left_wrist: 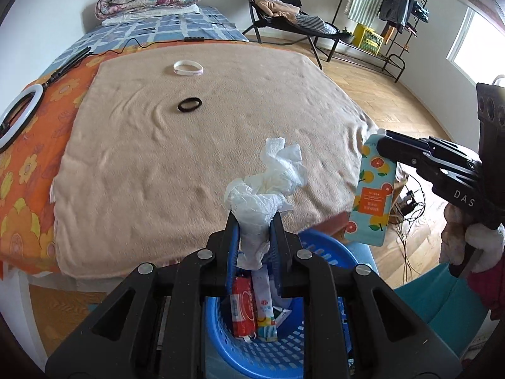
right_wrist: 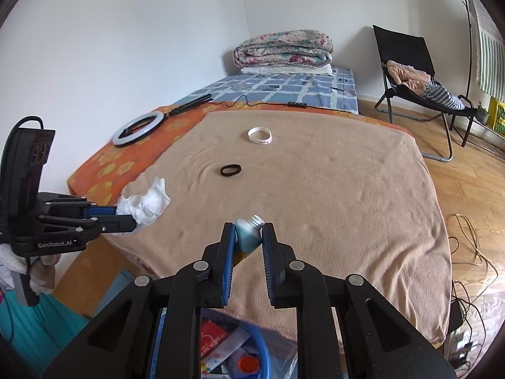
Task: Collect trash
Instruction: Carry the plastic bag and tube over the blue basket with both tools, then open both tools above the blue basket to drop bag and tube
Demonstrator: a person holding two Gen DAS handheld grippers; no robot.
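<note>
My left gripper point(left_wrist: 254, 221) is shut on a crumpled white tissue point(left_wrist: 268, 183), held over the near edge of the bed above the blue basket point(left_wrist: 328, 252). The same tissue point(right_wrist: 146, 200) shows at the left of the right wrist view, in the left gripper point(right_wrist: 132, 216). My right gripper point(right_wrist: 249, 230) is shut on a teal squeeze pouch point(right_wrist: 247, 235) with a screw neck. In the left wrist view that pouch point(left_wrist: 374, 195), printed with oranges, hangs from the right gripper point(left_wrist: 383, 145) beside the bed's corner. Wrappers point(left_wrist: 252, 306) lie inside the basket.
A beige blanket point(left_wrist: 189, 145) covers the bed, with a black hair tie point(left_wrist: 189, 105) and a white wristband point(left_wrist: 188, 67) on it. A ring light point(right_wrist: 137, 128), folded quilts point(right_wrist: 282, 47), a black chair point(right_wrist: 410, 72), a clothes rack point(left_wrist: 391, 9) and floor cables point(right_wrist: 473, 252) surround it.
</note>
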